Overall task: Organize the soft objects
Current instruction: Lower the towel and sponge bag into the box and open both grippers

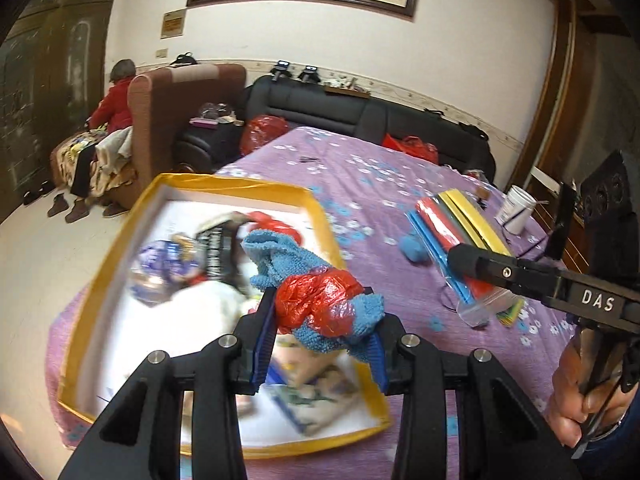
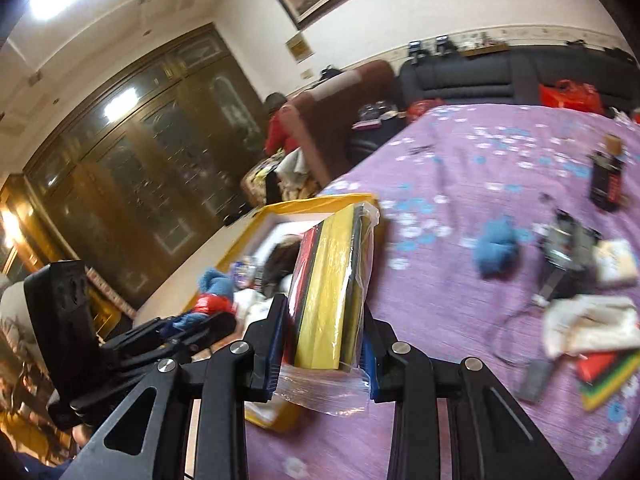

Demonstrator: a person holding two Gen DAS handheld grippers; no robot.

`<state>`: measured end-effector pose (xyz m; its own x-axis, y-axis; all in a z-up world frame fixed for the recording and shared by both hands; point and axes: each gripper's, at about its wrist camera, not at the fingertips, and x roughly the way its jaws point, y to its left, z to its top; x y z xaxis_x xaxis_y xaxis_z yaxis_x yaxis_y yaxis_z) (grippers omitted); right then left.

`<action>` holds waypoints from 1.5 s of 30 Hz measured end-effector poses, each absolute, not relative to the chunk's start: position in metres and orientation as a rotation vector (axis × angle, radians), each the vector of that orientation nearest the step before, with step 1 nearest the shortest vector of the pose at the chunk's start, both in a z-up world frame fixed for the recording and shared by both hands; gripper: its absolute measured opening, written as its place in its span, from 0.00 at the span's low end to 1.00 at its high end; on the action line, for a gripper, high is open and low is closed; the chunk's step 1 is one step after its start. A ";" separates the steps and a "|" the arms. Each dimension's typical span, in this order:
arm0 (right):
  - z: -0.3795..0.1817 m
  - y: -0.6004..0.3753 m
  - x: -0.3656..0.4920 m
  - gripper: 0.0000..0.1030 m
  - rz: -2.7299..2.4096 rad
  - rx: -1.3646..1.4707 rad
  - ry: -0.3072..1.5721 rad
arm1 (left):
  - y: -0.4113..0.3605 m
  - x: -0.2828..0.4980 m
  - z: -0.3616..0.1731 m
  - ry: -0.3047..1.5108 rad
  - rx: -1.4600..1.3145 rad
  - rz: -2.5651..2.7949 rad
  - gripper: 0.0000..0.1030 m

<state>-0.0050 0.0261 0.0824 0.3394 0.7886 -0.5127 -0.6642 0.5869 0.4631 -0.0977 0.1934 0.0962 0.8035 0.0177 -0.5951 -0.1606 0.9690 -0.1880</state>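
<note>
Tongs [image 1: 320, 320] [image 2: 320, 344] loaded — box rim [image 1: 320, 216] alongside

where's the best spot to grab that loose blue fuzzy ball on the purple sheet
Pinch the blue fuzzy ball across its middle, coming straight down from above. It is small, rounded and soft, lying apart from other things on the flat purple bedsheet, so either width fits between the fingers.

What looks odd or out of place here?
A red plastic bag is tangled up with the blue cloth in the left gripper, so it isn't a clean grab of the cloth alone.
</note>
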 end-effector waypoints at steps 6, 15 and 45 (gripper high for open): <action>0.082 0.074 -0.002 0.34 0.981 0.178 0.794 | 0.225 -0.094 0.095 0.658 -0.252 0.124 0.37; 0.059 0.134 0.023 0.34 0.965 0.127 0.953 | 0.269 -0.064 0.096 0.726 -0.241 0.203 0.38; 0.037 0.170 0.022 0.66 0.914 -0.041 0.948 | 0.294 -0.062 0.078 0.744 -0.206 0.272 0.45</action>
